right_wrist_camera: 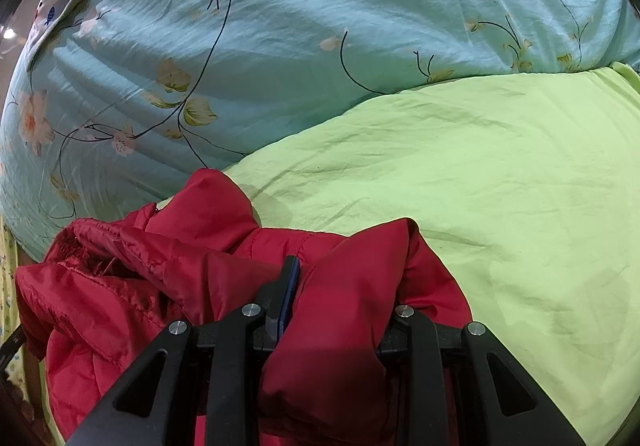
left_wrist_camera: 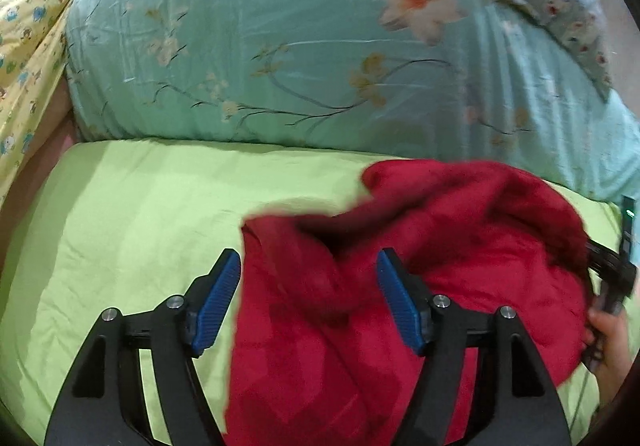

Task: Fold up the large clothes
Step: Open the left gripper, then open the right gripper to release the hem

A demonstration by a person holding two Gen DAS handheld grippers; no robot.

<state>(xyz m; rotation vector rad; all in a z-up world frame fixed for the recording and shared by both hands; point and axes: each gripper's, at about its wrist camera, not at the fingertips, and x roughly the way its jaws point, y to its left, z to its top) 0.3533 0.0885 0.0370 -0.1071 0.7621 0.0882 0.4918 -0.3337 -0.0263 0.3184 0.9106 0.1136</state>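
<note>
A red padded jacket (left_wrist_camera: pixel 420 286) lies crumpled on the lime-green bed sheet (left_wrist_camera: pixel 132 214). My left gripper (left_wrist_camera: pixel 308 282) is open, its blue pads (left_wrist_camera: pixel 218 300) spread over the jacket's left edge without holding it. In the right wrist view, my right gripper (right_wrist_camera: pixel 344 294) is shut on a thick fold of the red jacket (right_wrist_camera: pixel 336 326), which bulges between the fingers and hides the right pad. The right gripper and the hand on it also show at the right edge of the left wrist view (left_wrist_camera: pixel 612 286).
A large teal floral duvet (left_wrist_camera: pixel 280 46) is bunched along the far side of the bed, also in the right wrist view (right_wrist_camera: pixel 240 46). A yellow patterned blanket (left_wrist_camera: pixel 28 58) lies at the left. Bare green sheet (right_wrist_camera: pixel 500 186) spreads to the right of the jacket.
</note>
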